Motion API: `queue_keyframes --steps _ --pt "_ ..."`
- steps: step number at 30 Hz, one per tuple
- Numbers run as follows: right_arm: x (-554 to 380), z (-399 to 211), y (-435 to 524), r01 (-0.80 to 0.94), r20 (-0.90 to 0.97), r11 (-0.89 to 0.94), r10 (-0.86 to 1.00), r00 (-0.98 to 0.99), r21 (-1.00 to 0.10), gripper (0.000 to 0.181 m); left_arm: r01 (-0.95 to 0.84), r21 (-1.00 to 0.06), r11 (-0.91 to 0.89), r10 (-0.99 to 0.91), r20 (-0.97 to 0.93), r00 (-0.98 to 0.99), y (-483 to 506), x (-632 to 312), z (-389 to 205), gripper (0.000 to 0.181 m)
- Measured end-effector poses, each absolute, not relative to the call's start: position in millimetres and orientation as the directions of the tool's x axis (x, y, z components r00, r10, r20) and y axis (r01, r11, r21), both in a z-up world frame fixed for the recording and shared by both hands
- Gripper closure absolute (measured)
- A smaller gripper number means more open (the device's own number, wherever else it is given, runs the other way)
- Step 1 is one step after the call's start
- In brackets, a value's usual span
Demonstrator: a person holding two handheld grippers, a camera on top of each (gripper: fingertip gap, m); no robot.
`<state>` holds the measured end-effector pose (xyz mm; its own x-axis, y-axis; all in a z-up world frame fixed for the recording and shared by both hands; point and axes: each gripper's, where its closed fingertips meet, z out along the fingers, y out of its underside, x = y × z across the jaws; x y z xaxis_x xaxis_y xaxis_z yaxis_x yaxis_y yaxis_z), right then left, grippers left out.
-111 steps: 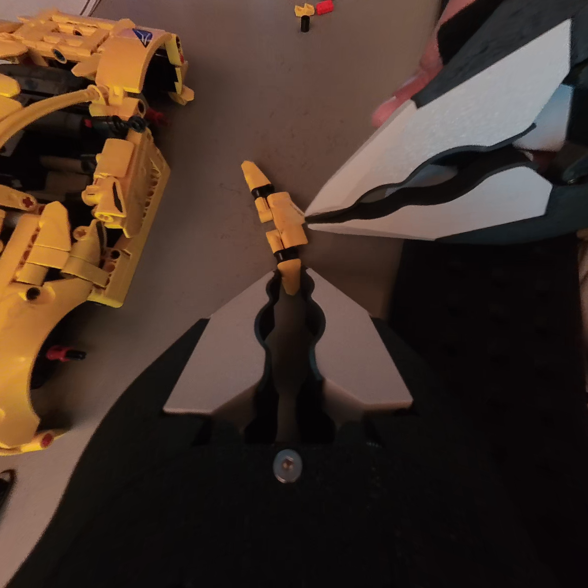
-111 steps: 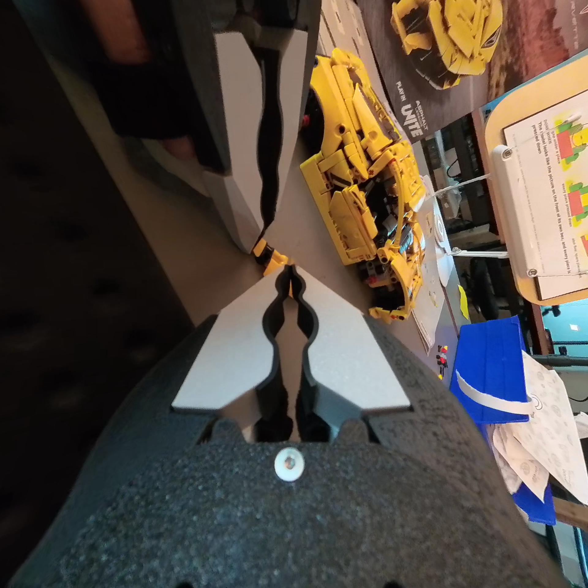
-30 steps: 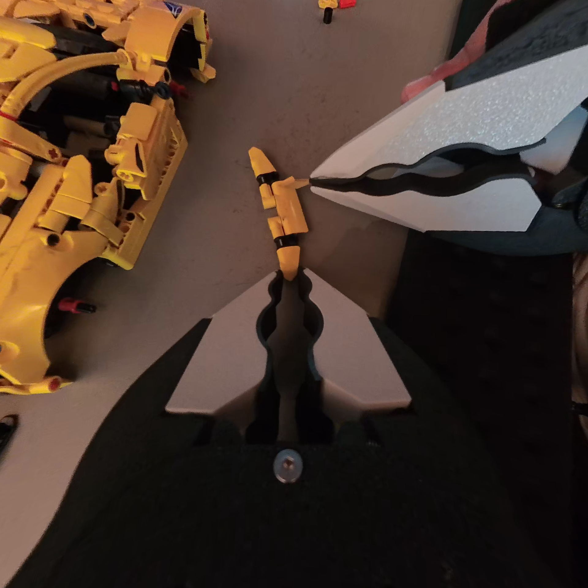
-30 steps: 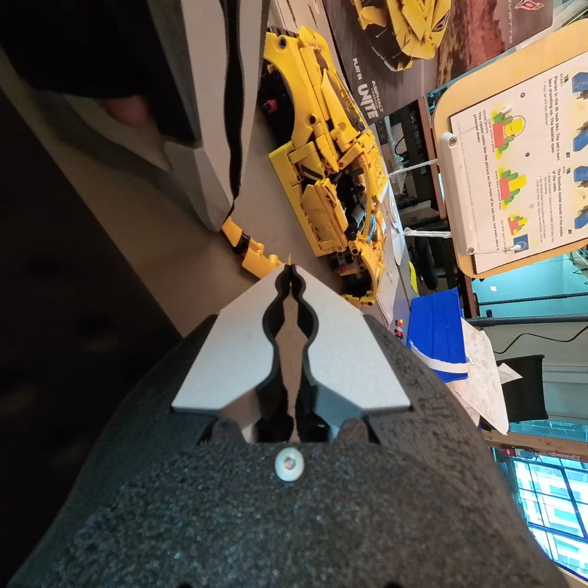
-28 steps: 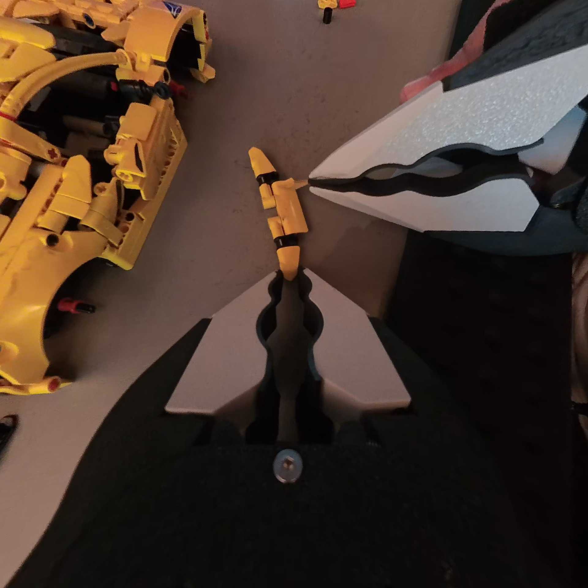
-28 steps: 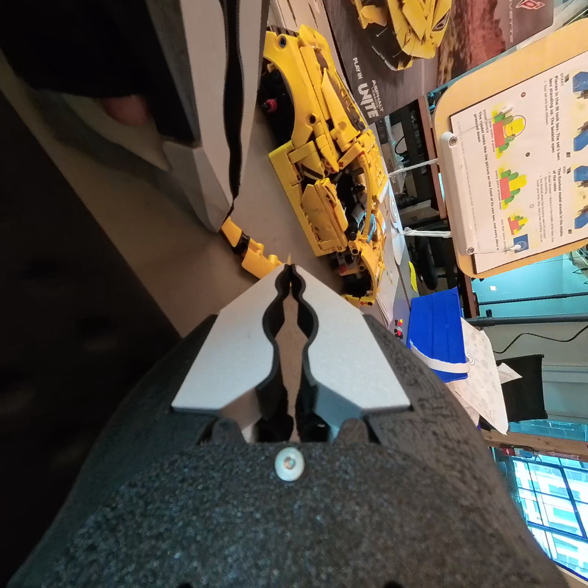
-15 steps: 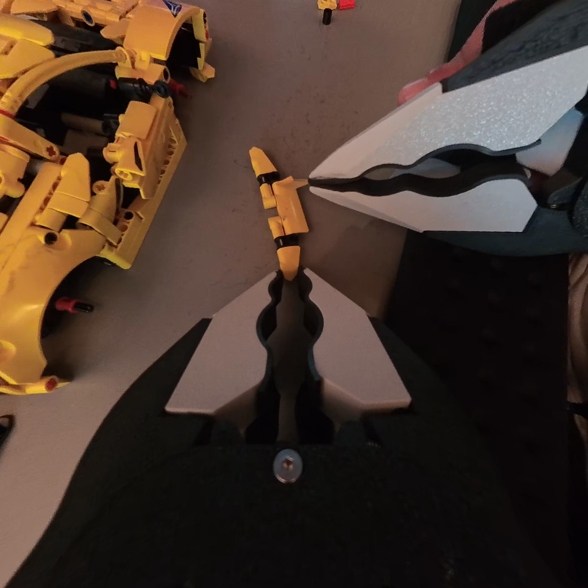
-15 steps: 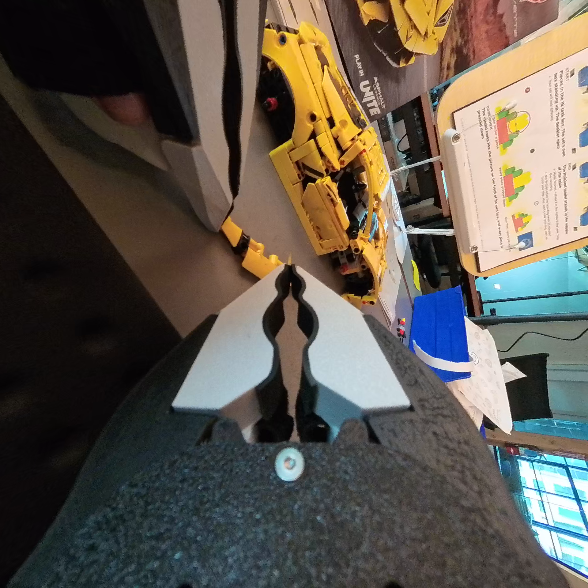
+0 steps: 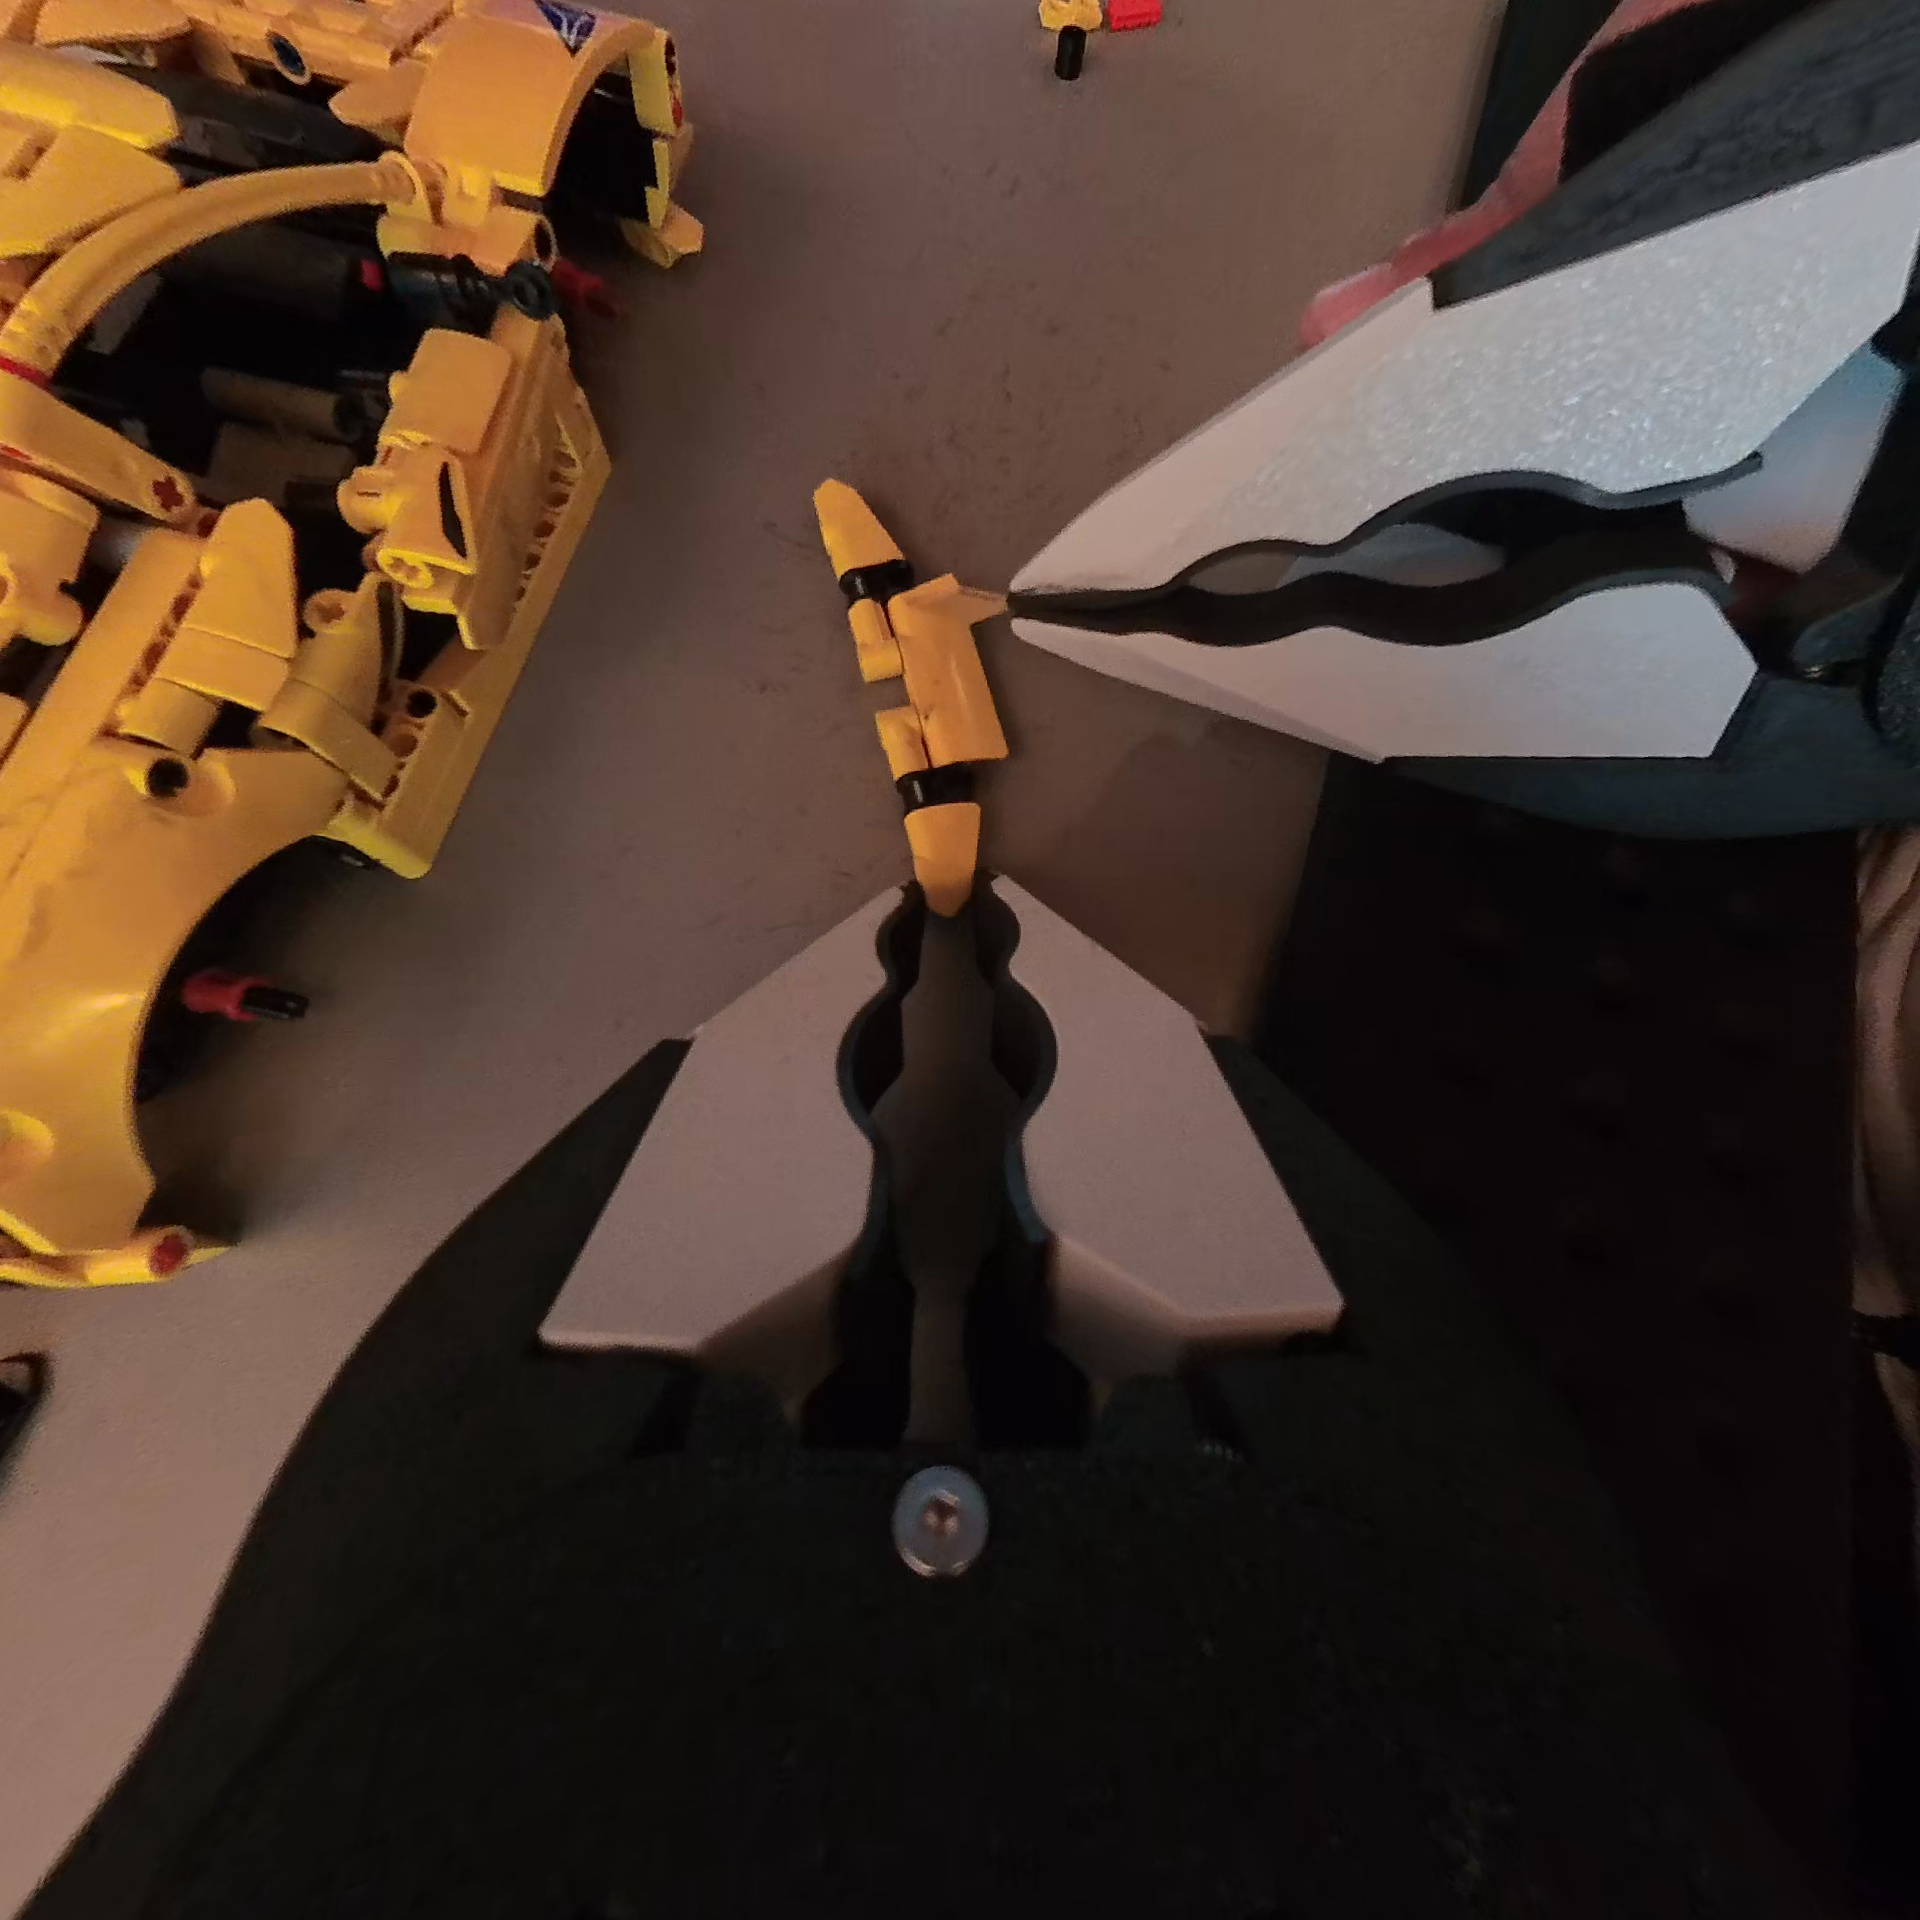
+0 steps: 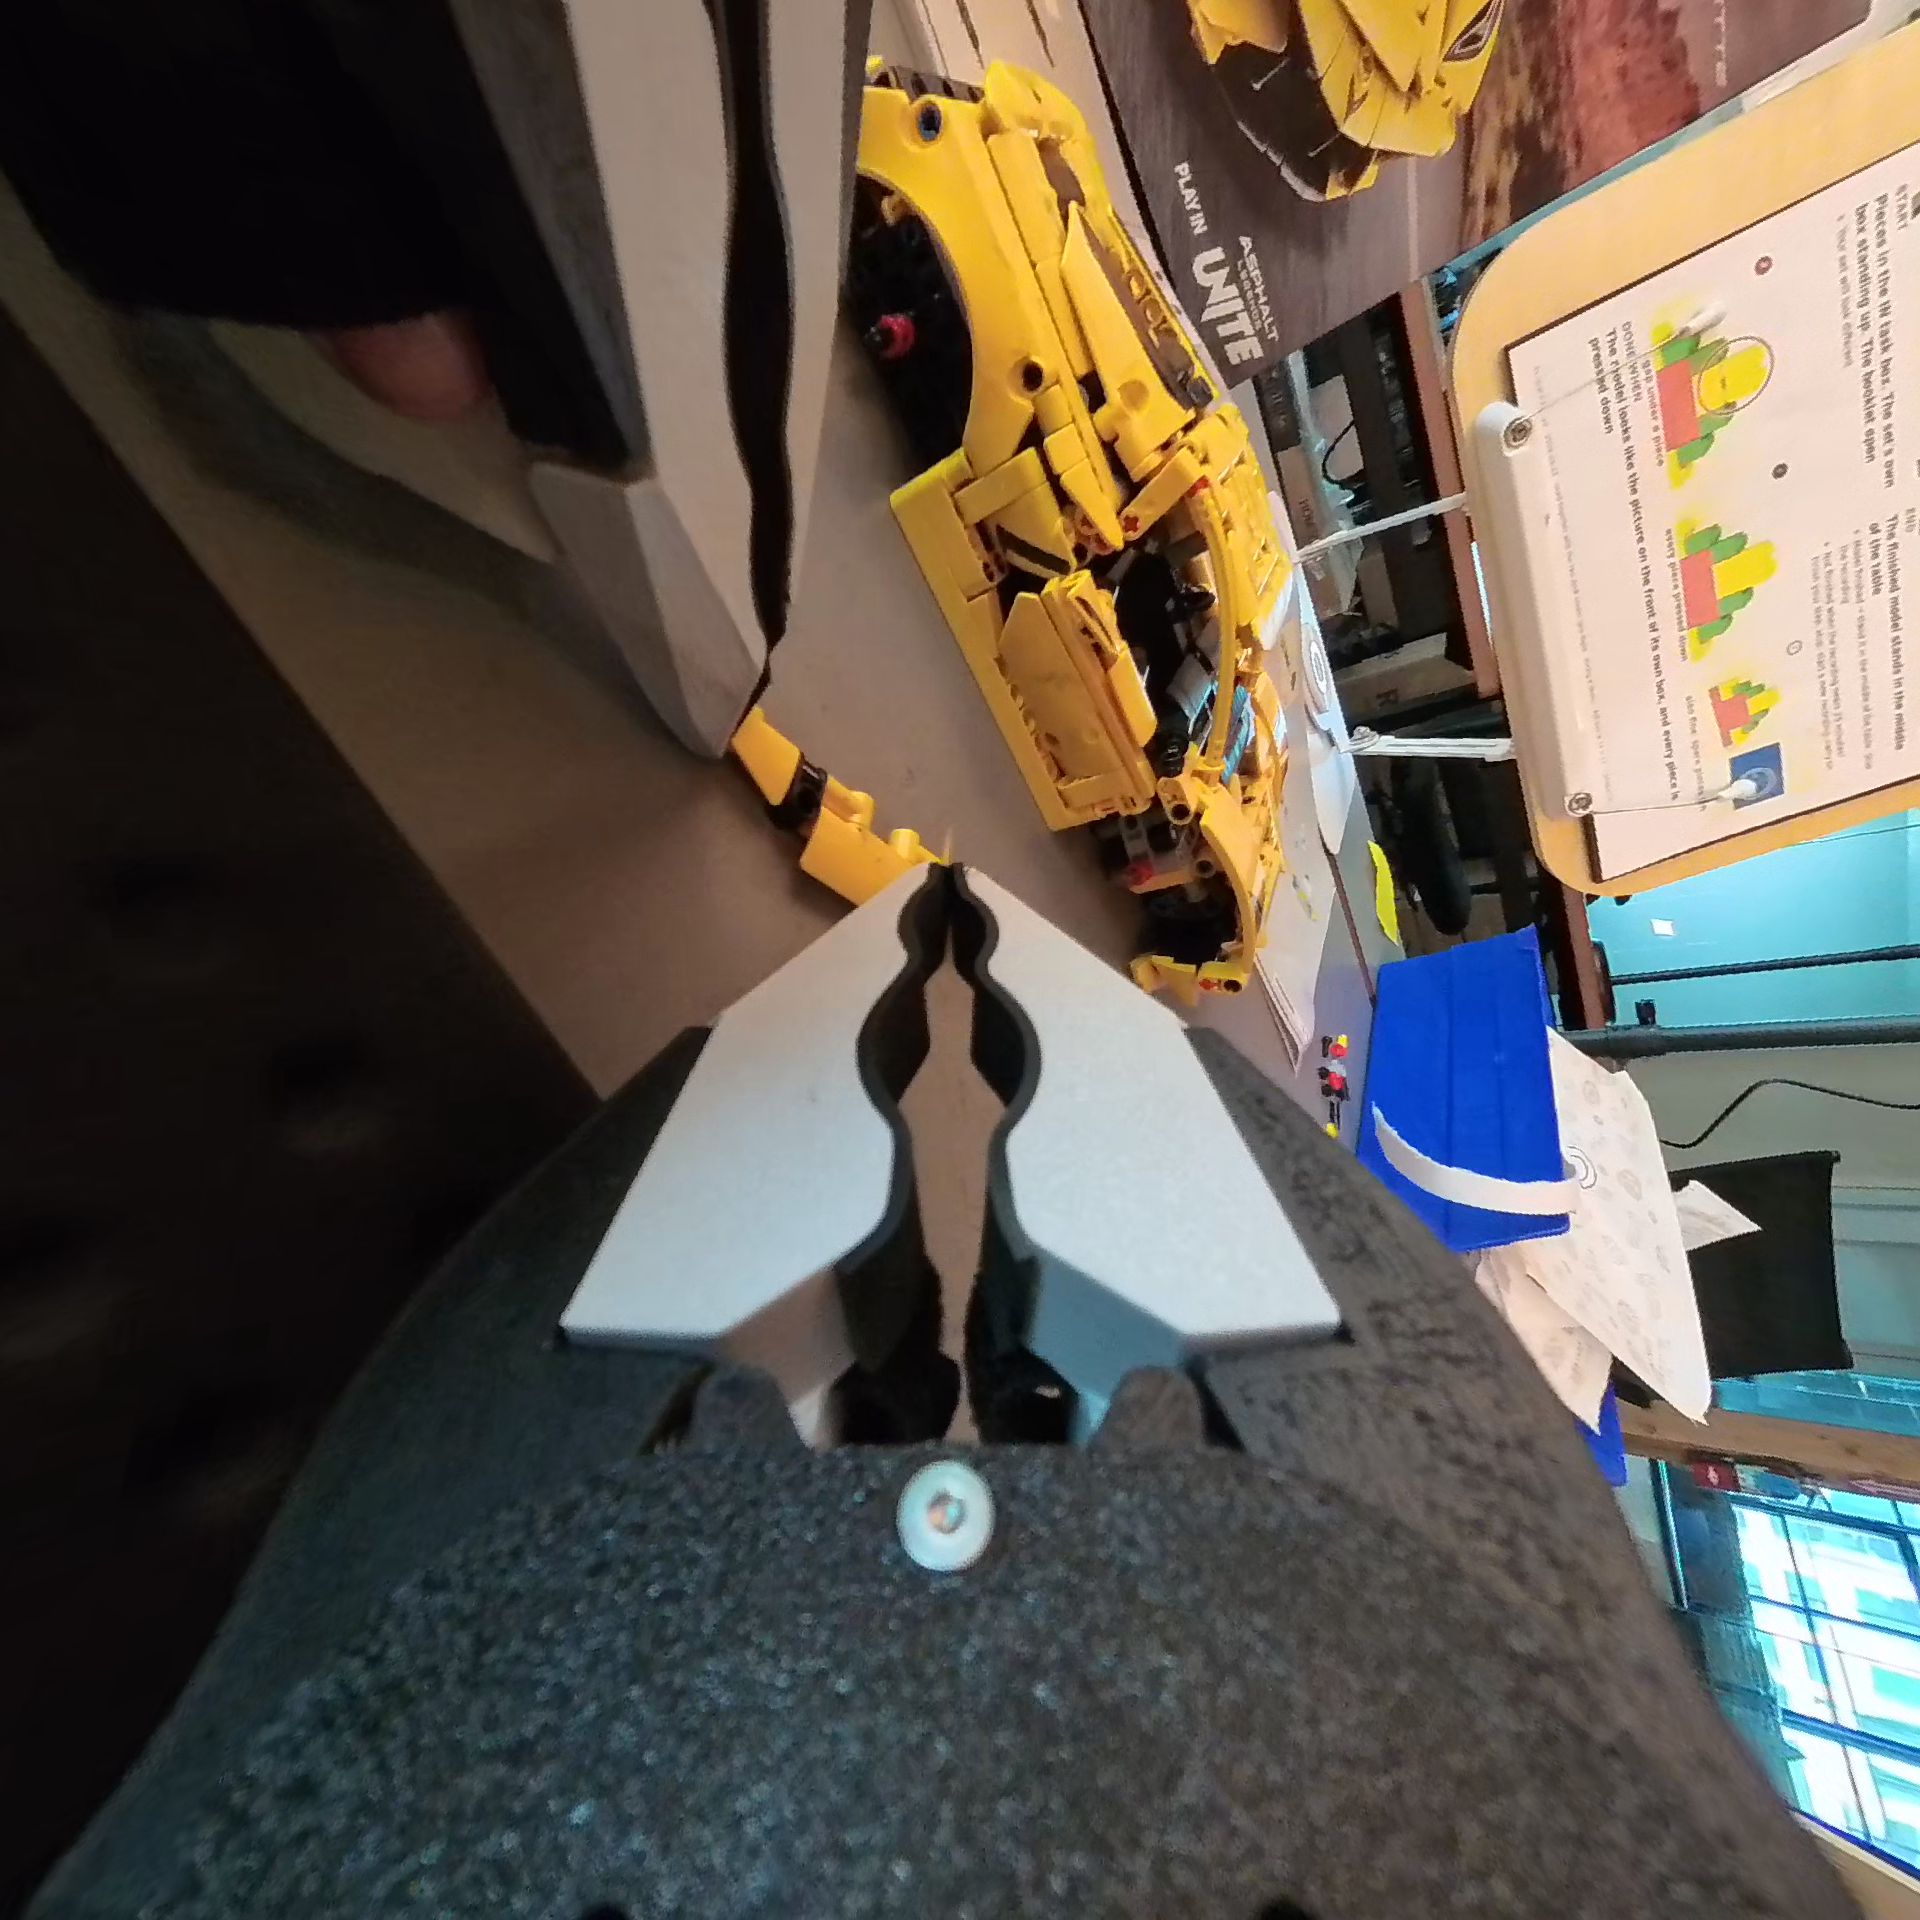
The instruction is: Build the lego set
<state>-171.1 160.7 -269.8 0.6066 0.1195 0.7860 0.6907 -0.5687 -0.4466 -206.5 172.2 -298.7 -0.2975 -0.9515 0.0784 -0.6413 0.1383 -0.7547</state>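
1. Change since 3.7 s ago: the right gripper (image 9: 1010,601) then had its tips against the flank of the yellow sub-assembly (image 9: 914,681), low on its body; now the tips pinch a thin tab at the upper right corner of that body. Over the last second little has shifted; the yellow car model (image 9: 260,582) sits slightly differently in the left wrist view.
2. The left gripper (image 9: 943,896) has its fingers drawn narrow around the lower pointed end of the sub-assembly, which pokes just into the gap between the tips.
3. The right gripper comes in from the right, its fingers pressed nearly together, with the small tab caught at the very tip. In the right wrist view the right gripper (image 10: 951,878) shows the same near-closed gap, with the sub-assembly (image 10: 831,821) just beyond it.
4. The sub-assembly lies over the grey table (image 9: 935,260), near the edge, well apart from the car model to the left.
5. It is a slim, elongated piece: yellow cones at both ends, black rings behind each cone, and blocky yellow elements in the middle.
6. A red-and-black pin (image 9: 244,997) lies beside the car model; a few small loose pieces (image 9: 1086,21) lie at the far edge.
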Motion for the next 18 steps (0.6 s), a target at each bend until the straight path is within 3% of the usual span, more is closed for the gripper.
queue_keyframes --steps 18 --pt "-170.2 -269.2 161.0 0.665 0.76 -0.575 0.111 0.641 -0.476 0.181 -0.648 -0.752 0.122 -0.958 0.082 -0.275 170.7 -205.1 -298.5 0.172"
